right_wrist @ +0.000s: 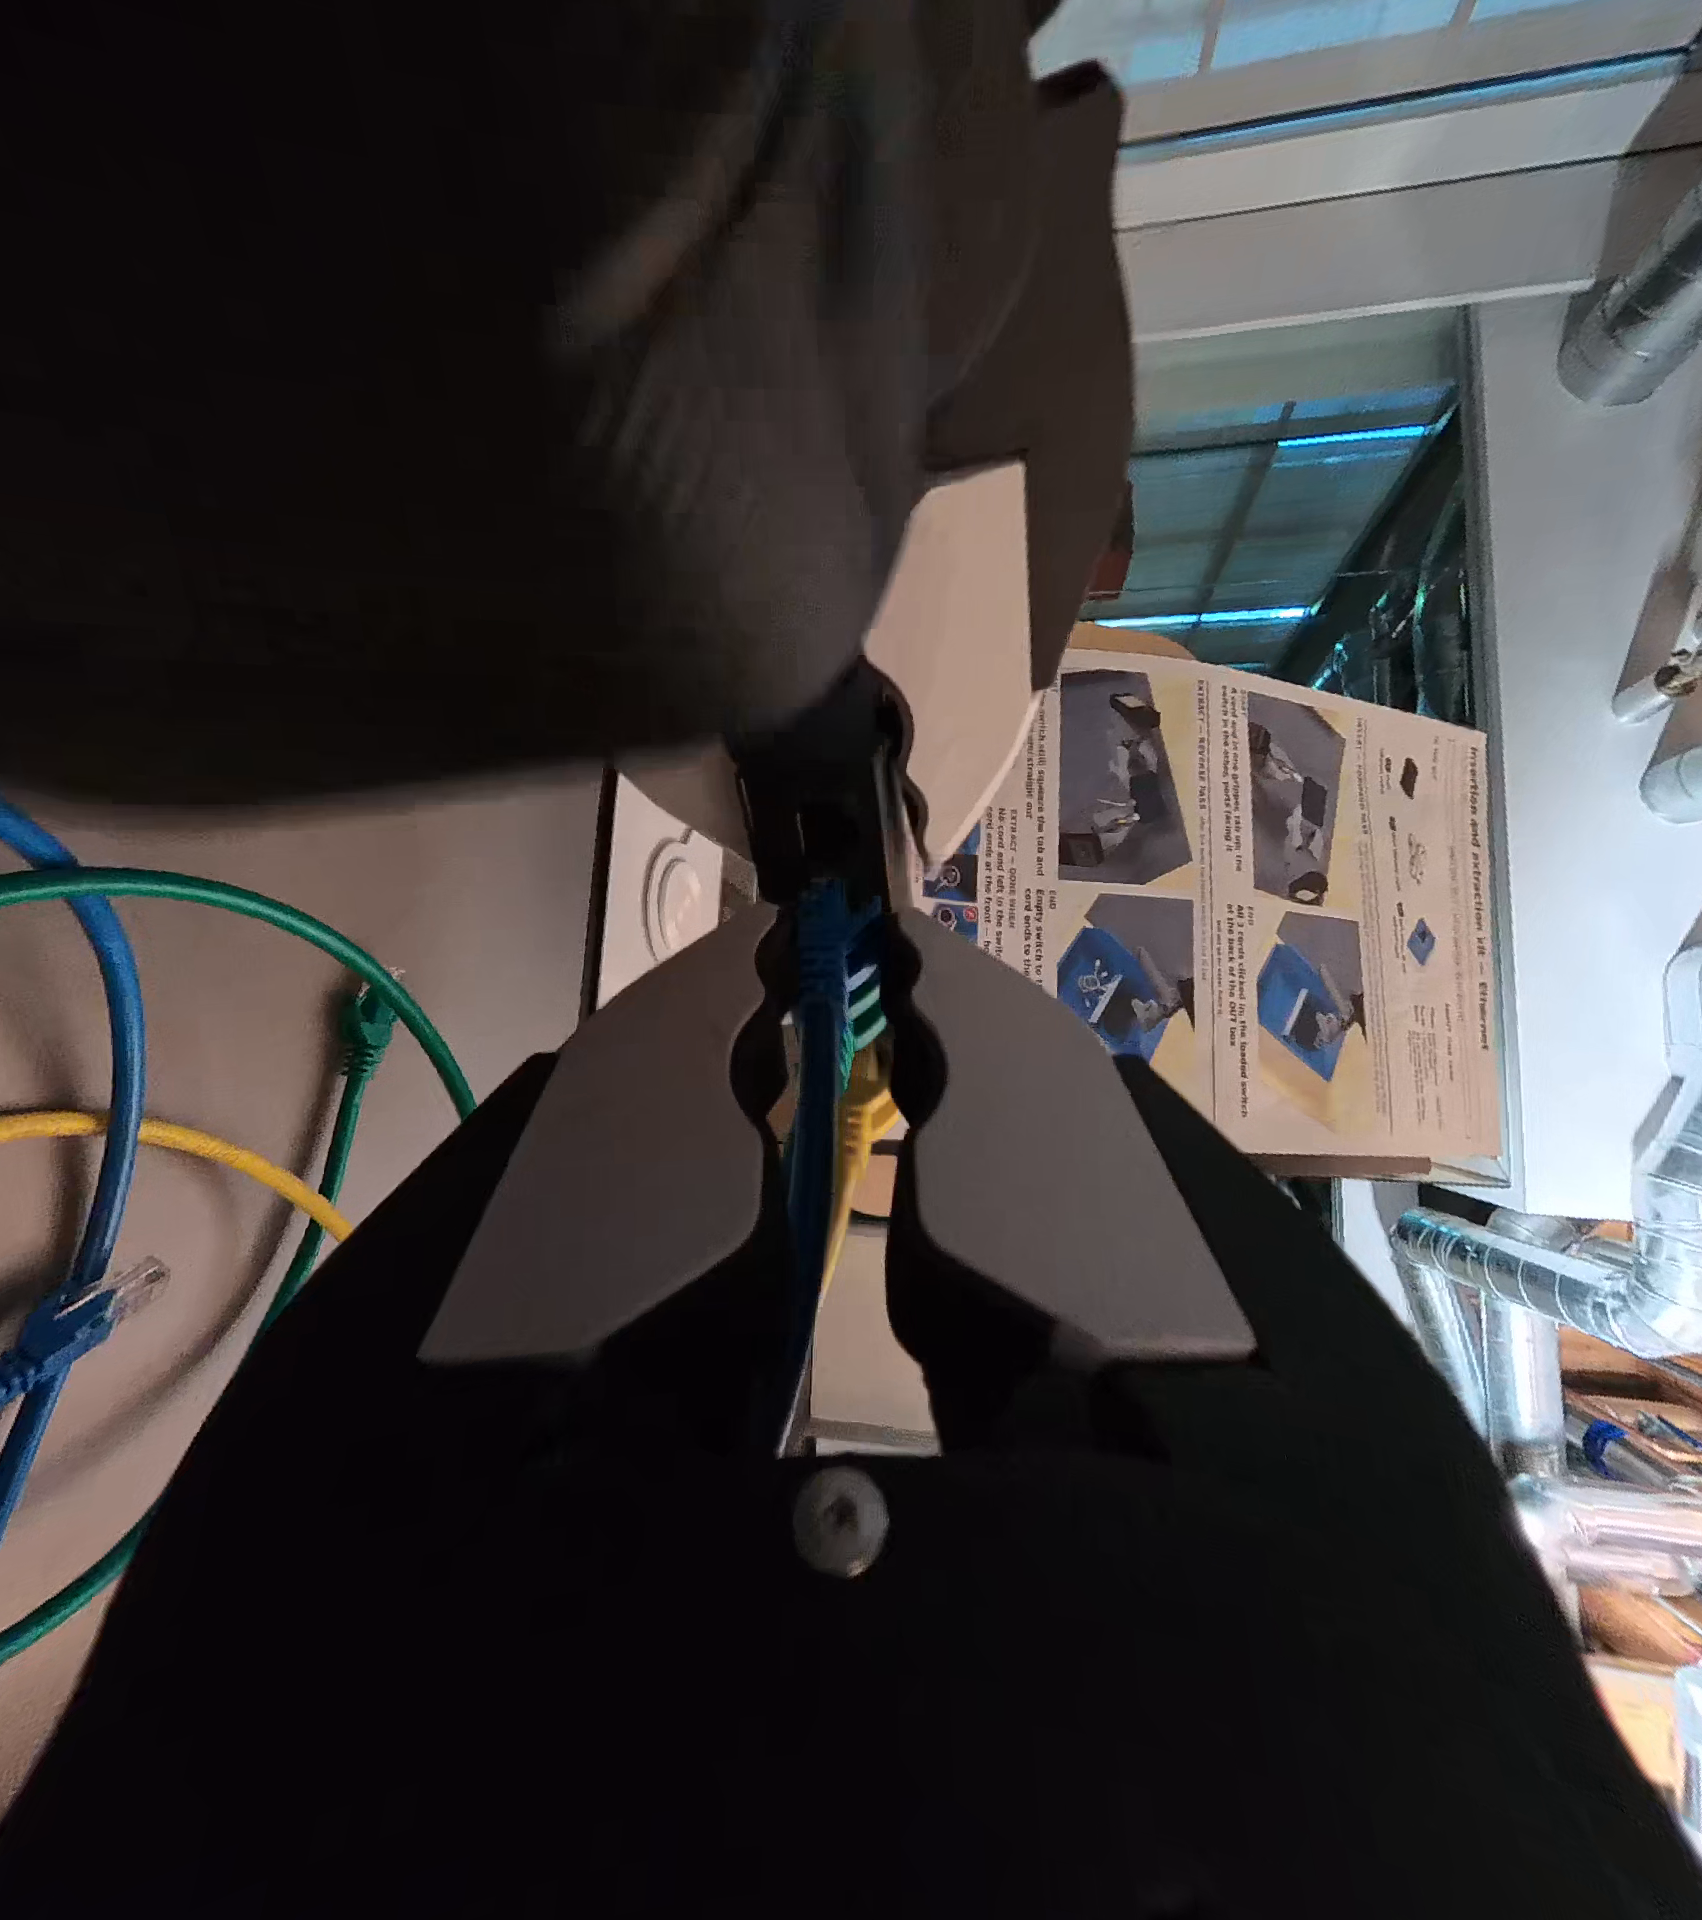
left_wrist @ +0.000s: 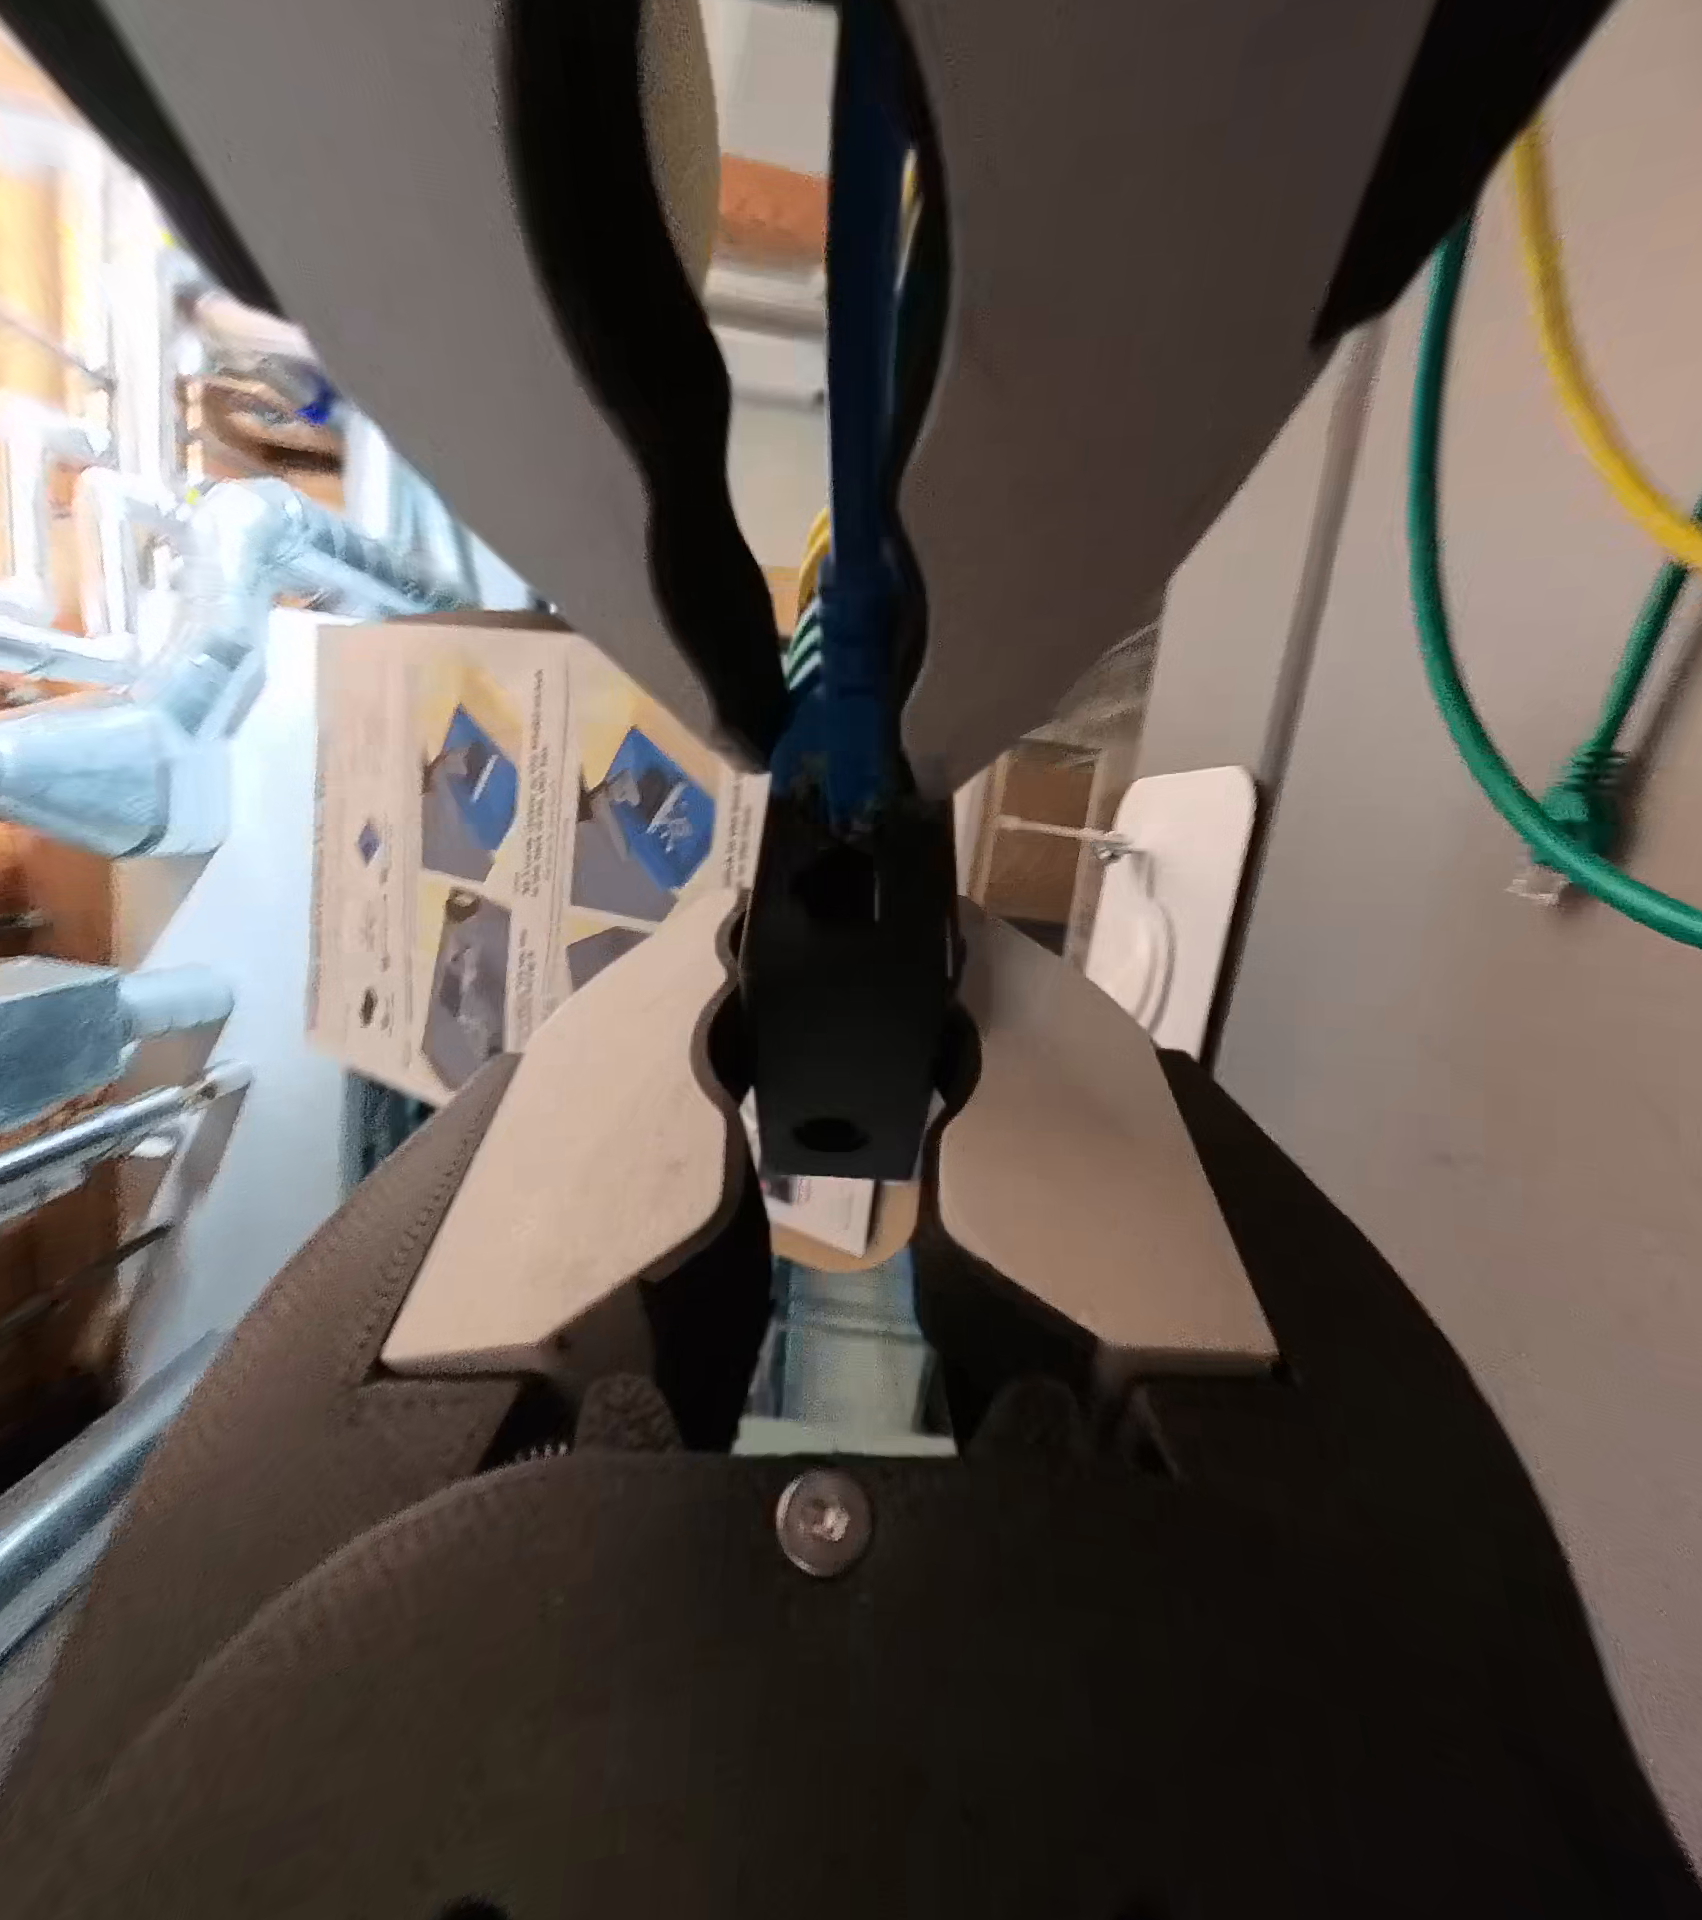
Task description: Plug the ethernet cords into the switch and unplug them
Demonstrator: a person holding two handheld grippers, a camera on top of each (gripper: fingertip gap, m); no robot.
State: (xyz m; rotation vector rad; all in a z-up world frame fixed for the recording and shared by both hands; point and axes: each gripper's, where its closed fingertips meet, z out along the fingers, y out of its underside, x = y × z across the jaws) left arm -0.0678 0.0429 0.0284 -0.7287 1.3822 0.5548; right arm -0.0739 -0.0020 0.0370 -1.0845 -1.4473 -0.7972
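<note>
The left tool (left_wrist: 842,997) is closed on the switch (left_wrist: 842,1039), a small black box pinched between its two pale fingers (left_wrist: 618,1091) and lifted clear of the desk (left_wrist: 1553,1247). The right tool (right_wrist: 831,997) meets it head-on, closed narrowly on the boot of the blue cord (right_wrist: 816,997) just behind its plug.

Progress, as judged from these views: the blue cord's plug sits at or in a port of the switch, and the green cord (right_wrist: 862,1003) and yellow cord (right_wrist: 862,1122) run to the switch just beside it. Whether each is fully latched cannot be told; the ports themselves are hidden by the tool tips. All three far ends trail loose over the desk, the free blue plug (right_wrist: 125,1288) and free green plug (right_wrist: 369,1023) lying unconnected. The work therefore appears to stand at the turn between plugging and unplugging, or at the first pull-out.

Clearance: the two tools face each other tip to tip with almost no gap. The neighbouring green and yellow boots crowd the blue one, so a straight pull along the cord is the only clean exit. A white pad (left_wrist: 1185,904) and a printed instruction sheet (right_wrist: 1294,914) stand beyond, well apart. Slack loops on the desk could snag.
</note>
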